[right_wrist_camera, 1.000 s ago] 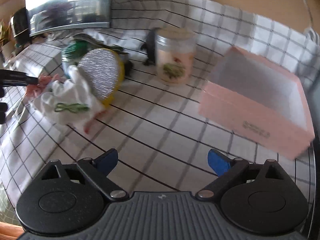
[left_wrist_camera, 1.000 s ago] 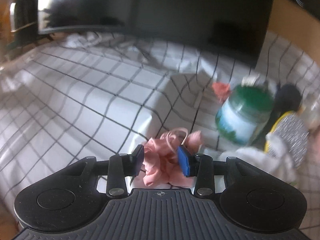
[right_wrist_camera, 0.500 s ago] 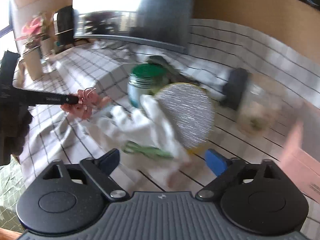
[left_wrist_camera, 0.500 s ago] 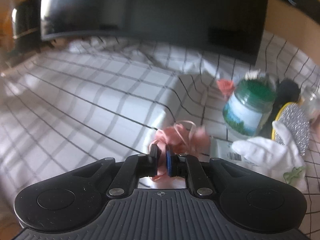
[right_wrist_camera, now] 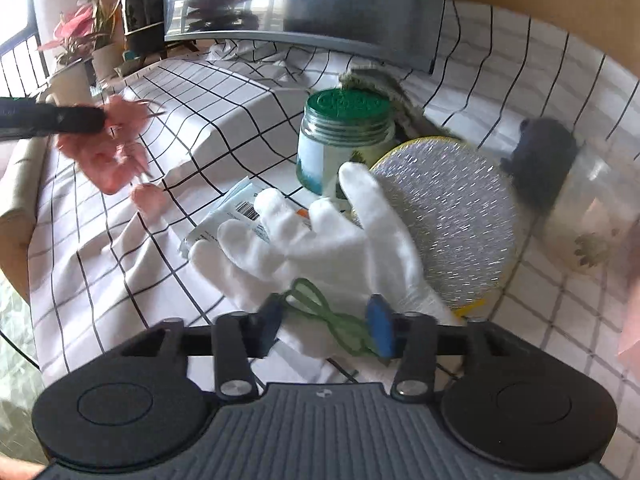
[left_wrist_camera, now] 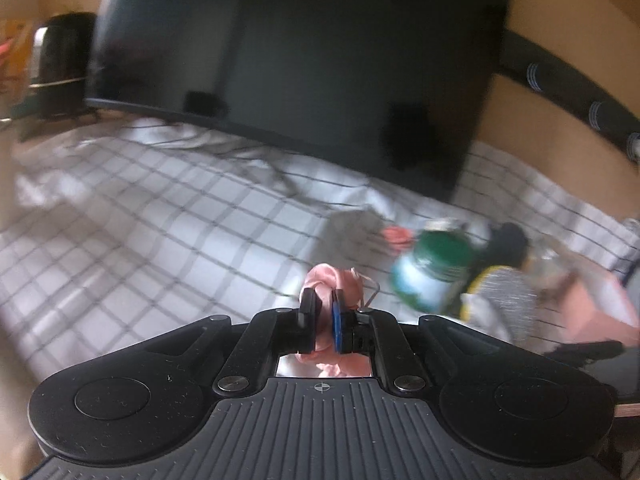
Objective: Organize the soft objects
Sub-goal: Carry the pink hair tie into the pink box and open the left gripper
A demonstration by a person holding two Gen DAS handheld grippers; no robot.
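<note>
Between the pads of the left claw, a crumpled pink fabric piece is pinched, with the pads pressed almost together; the right wrist view shows this fabric hanging clear above the checked cloth on the table, at the far left of the scene. It droops loosely below the pinch, so it is judged very light and limp, with a thin loop that may snag. The right claw is spread, its pads on either side of the cuff of a white glove that lies flat on the table, partly over a paper label and against a round glittery pad. Contact with the cuff cannot be confirmed. The glove is judged soft, light and compressible; take hold at the bunched cuff near its green cord, where the fabric is thickest. A glass jar with green lid stands just beyond the glove and could tip if dragged fabric catches it.
</note>
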